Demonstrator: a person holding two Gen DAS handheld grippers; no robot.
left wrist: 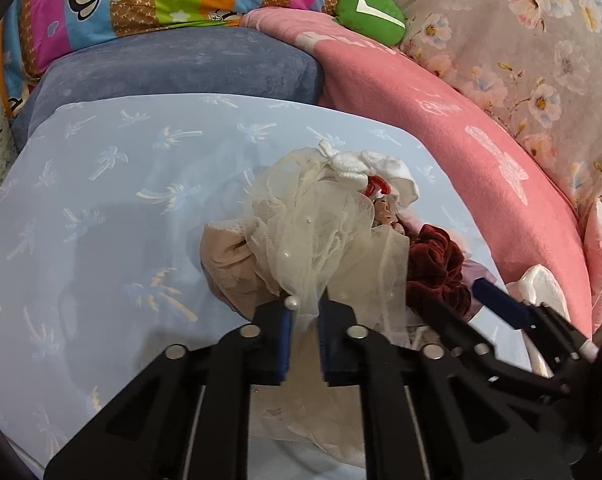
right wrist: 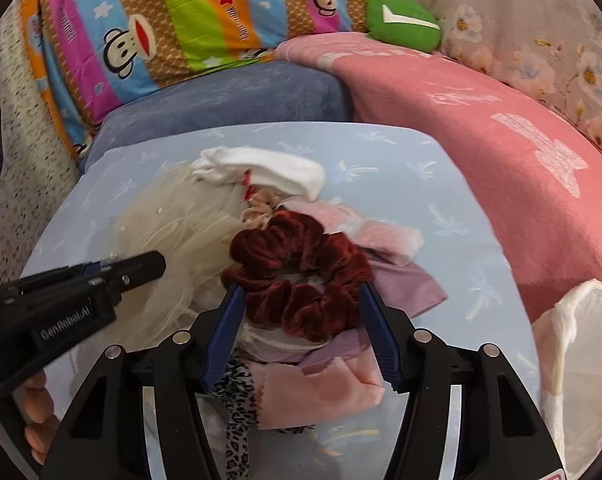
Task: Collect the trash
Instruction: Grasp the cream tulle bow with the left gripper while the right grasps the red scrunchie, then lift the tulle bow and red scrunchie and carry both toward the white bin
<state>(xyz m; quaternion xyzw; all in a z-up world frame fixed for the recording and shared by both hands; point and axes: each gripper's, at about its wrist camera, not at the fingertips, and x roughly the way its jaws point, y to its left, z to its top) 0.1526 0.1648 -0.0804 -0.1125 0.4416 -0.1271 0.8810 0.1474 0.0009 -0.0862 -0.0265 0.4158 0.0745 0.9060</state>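
A pile of small items lies on a light blue palm-print cushion [left wrist: 101, 208]. My left gripper [left wrist: 303, 312] is shut on a cream tulle piece with pearls [left wrist: 321, 232]; it also shows in the right wrist view [right wrist: 181, 240]. My right gripper [right wrist: 301, 300] is open, its blue pads either side of a dark red velvet scrunchie [right wrist: 297, 276], which also shows in the left wrist view [left wrist: 437, 268]. A white sock [right wrist: 261, 172], pink cloth pieces [right wrist: 321, 388] and a leopard-print strip [right wrist: 239, 420] lie in the pile.
A white plastic bag [right wrist: 581, 352] sits at the right. A pink blanket [right wrist: 481, 140], a blue-grey cushion [right wrist: 229, 92], a striped monkey-print quilt [right wrist: 173, 20], a green plush [right wrist: 405, 24] and floral fabric [right wrist: 541, 20] surround the cushion. Speckled floor [right wrist: 17, 152] lies left.
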